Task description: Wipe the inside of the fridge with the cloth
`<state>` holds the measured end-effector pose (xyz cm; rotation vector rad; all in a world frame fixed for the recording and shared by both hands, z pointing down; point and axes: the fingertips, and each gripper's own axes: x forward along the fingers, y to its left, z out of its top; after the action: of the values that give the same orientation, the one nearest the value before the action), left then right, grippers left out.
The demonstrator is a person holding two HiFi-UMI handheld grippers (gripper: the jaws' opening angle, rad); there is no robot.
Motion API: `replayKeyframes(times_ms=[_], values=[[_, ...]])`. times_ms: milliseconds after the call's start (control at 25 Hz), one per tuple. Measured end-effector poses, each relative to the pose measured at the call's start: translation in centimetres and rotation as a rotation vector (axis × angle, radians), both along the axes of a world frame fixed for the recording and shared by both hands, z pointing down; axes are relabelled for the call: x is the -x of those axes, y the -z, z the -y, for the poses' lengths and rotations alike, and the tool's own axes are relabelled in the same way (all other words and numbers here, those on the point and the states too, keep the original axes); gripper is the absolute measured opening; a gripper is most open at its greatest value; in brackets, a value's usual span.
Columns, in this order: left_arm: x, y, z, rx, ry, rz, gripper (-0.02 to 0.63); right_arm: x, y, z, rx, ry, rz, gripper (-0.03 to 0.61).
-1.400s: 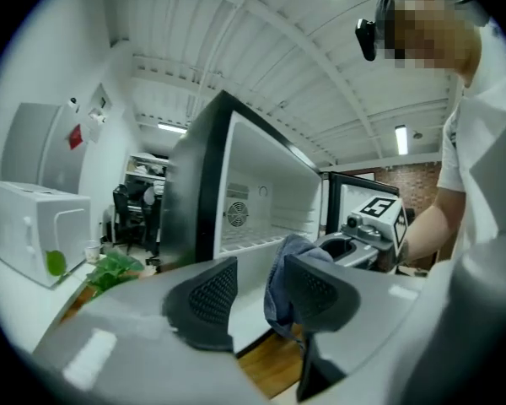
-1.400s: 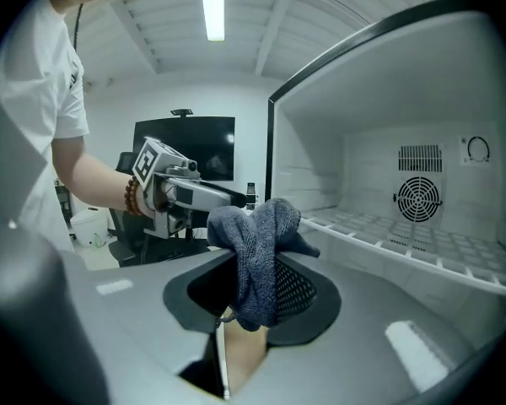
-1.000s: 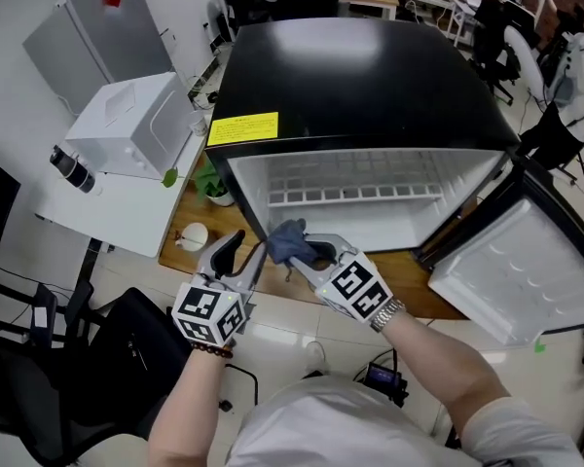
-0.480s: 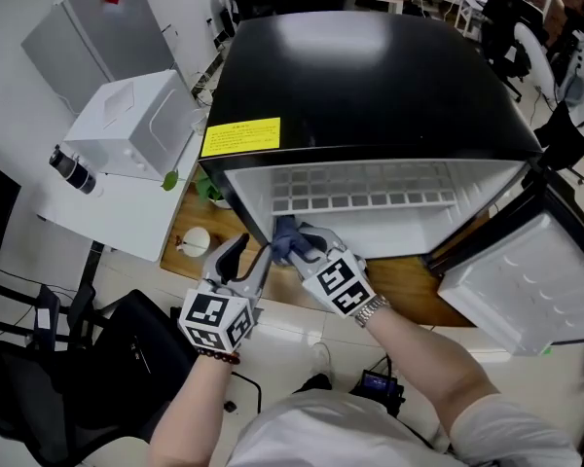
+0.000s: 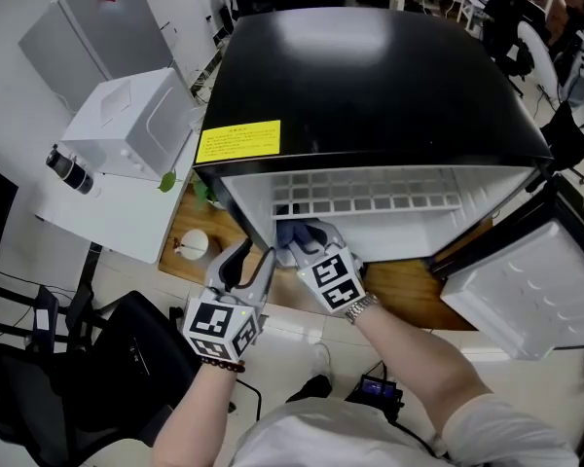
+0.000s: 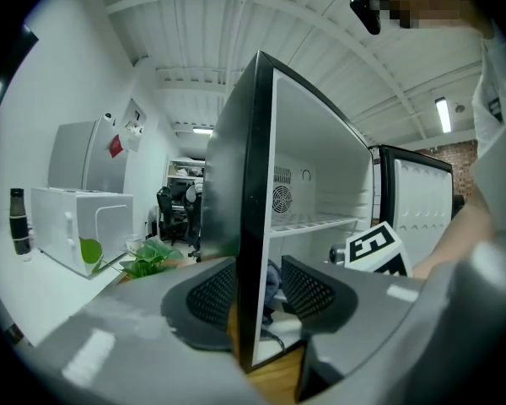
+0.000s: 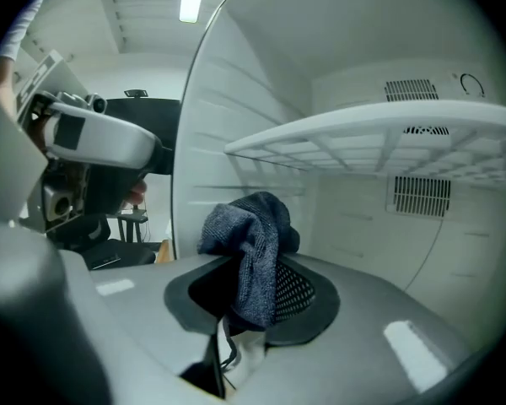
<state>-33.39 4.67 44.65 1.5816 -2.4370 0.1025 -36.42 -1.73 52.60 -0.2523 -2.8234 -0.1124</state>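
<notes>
From my seat the fridge (image 5: 370, 76) shows a glossy black outer skin with a mirror-like sheen, and a matt yellow paper label (image 5: 238, 141) at eight o'clock on its top. Its liner (image 7: 261, 83) is smooth white plastic, and the shelf (image 7: 379, 137) is a white coated grid. The cloth (image 7: 255, 226) is coarse blue-grey knit, lying against the matt black, mesh-textured pads (image 7: 302, 292) of the right gripper (image 7: 253, 294). At six o'clock below the fridge, the board (image 5: 409, 295) is smooth brown wood.

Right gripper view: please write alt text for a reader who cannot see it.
The right gripper holds a grey-blue cloth between its jaws, inside the white fridge. A wire shelf runs above, at the right.
</notes>
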Motion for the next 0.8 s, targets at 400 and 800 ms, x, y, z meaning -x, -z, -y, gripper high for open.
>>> replayKeyframes(times_ms=[400, 800], values=[[0.0, 0.1, 0.0, 0.005, 0.021, 0.009, 0.161, 3.2, -0.7, 2.6, 0.017, -0.117, 0.026, 0.086], [0.0, 0.2, 0.1, 0.003, 0.035, 0.01, 0.161, 5.7, -1.5, 4.7, 0.019, -0.196, 0.029, 0.086]])
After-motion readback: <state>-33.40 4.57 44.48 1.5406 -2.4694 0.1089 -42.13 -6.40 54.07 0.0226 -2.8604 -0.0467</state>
